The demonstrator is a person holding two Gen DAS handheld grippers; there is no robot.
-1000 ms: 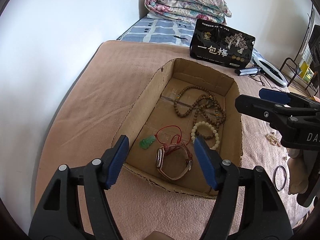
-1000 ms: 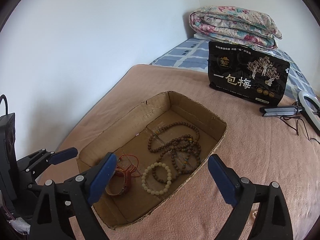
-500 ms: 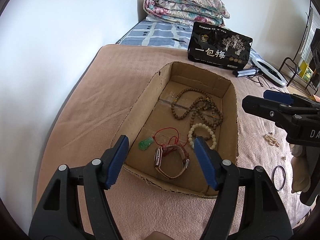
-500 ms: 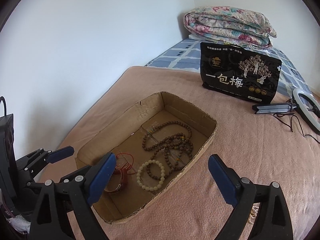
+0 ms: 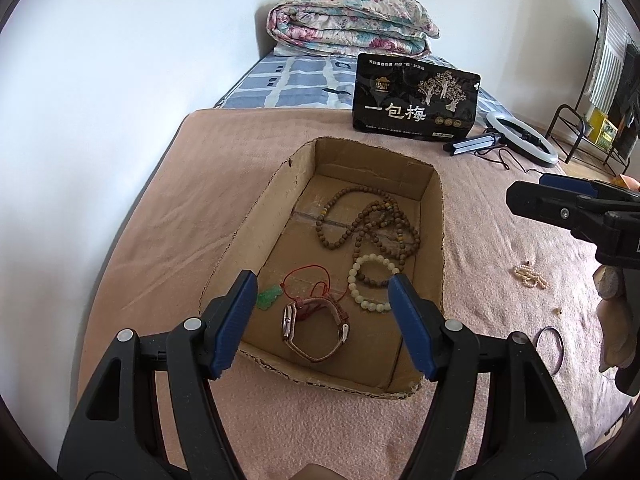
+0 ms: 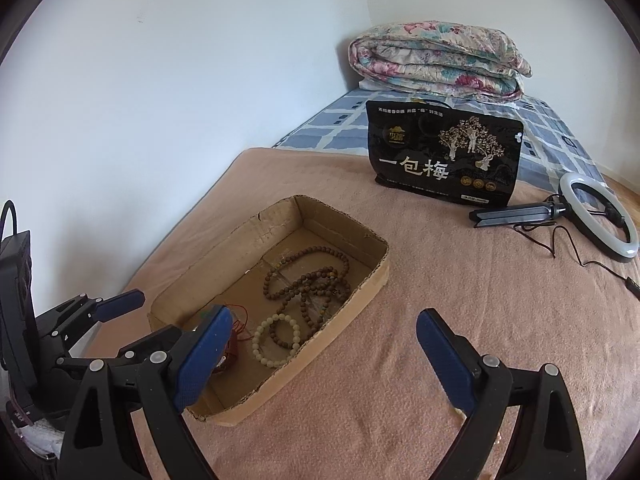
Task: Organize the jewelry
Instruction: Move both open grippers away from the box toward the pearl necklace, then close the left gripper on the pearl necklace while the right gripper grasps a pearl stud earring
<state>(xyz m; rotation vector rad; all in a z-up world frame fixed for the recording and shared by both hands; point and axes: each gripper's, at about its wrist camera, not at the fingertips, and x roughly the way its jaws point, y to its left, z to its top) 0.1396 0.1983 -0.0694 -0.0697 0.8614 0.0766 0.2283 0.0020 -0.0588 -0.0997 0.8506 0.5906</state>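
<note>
A shallow cardboard box (image 5: 442, 240) lies on the pink blanket. It holds a long brown bead necklace (image 5: 396, 216), a white bead bracelet (image 5: 368, 304), a green jade pendant (image 5: 268, 296) on red cord and a pink-strapped watch (image 5: 316, 332). My left gripper (image 5: 323, 280) hangs open over the box's near end, holding nothing. My right gripper (image 6: 322, 316) is open and empty above the blanket, just right of the box (image 6: 240, 252). On the blanket to the right of the box lie a small pearl string (image 5: 528, 274) and a thin metal bangle (image 5: 537, 342).
A black printed bag (image 5: 414, 100) stands behind the box, with a ring light (image 5: 520, 136) and its cable to its right. A folded floral quilt (image 5: 352, 24) sits in the far corner. A white wall runs along the bed's left edge. A metal rack (image 5: 580, 132) stands far right.
Both grippers have drawn back and up from the box, which looks smaller and farther away. Their jaws stay as wide as before. The jewelry has not moved.
</note>
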